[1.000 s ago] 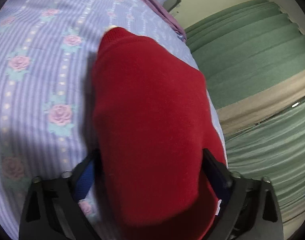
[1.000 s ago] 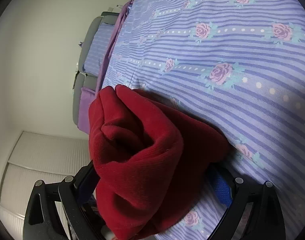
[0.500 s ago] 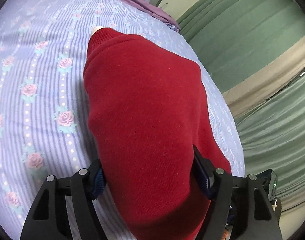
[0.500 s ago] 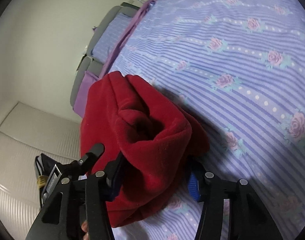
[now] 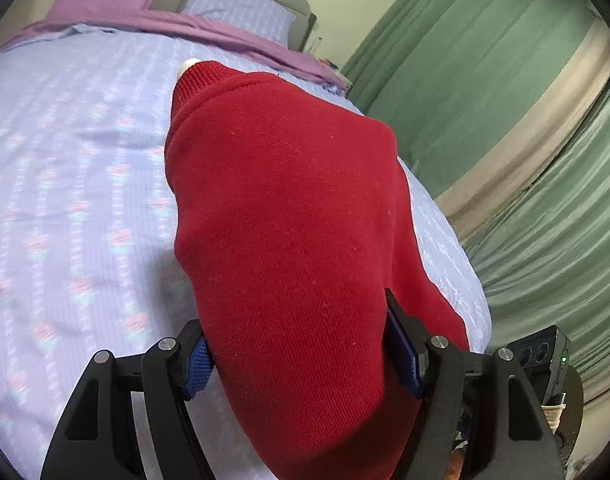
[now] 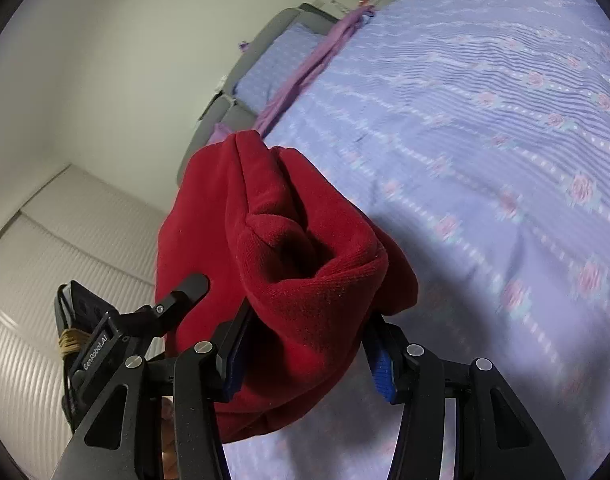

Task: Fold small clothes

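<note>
A red knitted sweater hangs bunched above a bed, its ribbed cuff pointing away in the left wrist view. My left gripper is shut on one side of it, the blue pads pressed into the cloth. The right wrist view shows the same sweater as a folded, rolled bundle. My right gripper is shut on that bundle. The cloth hides most of both grippers' fingertips. The bed sheet lies below, lilac with stripes and roses.
A purple blanket and a pillow lie at the head of the bed. Green curtains hang past the bed's right side. A white slatted wall stands left of the bed. The other gripper's body shows close by.
Both grippers closed onto the red sweater and rose with it, lifting it off the sheet. Both views rolled, and more of the room now shows.
</note>
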